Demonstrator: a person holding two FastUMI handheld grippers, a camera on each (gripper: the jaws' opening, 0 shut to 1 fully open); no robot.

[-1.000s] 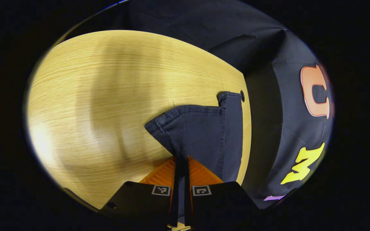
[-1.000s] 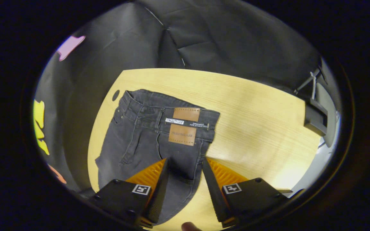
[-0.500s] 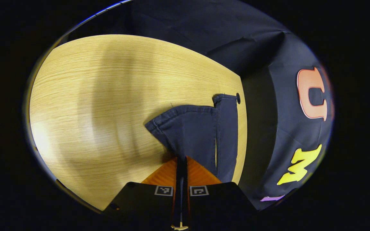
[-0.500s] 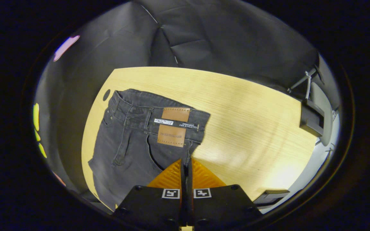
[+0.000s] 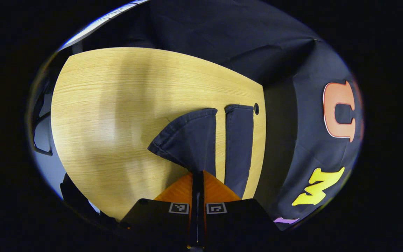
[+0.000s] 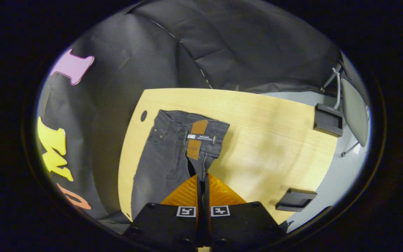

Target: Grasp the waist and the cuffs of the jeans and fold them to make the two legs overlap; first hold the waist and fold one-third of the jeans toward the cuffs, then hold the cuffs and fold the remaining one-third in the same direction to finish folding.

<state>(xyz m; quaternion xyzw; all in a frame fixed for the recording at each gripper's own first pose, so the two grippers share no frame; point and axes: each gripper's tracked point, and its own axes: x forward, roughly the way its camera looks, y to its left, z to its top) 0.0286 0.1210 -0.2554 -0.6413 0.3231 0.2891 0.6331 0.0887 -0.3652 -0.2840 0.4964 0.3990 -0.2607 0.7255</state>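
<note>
Jaws pressed together: one cuff (image 5: pixel 187 140) of the jeans (image 6: pixel 168 154) is being pinched by the left gripper (image 5: pixel 197 175), the waist (image 6: pixel 201 134) by the right gripper (image 6: pixel 202 178), over the table (image 5: pixel 110 105).

Left gripper (image 5: pixel 197 175) is seen closed, orange fingers (image 5: pixel 178 189) pressed together on dark denim at the bottom of the view. The near jeans leg (image 5: pixel 187 140) is pinched and lifted off the wooden table (image 5: pixel 117 105), its cuff (image 5: pixel 178 126) curled over in an arc (hem stitching is visible along the edge). The other leg (image 5: pixel 238 143) is laid flat on the table just beside it, with a narrow strip of bare wood seen between the two. A small round hole (image 5: pixel 256 109) is seen in the tabletop near the far corner, just beside the flat leg's cuff.
</note>
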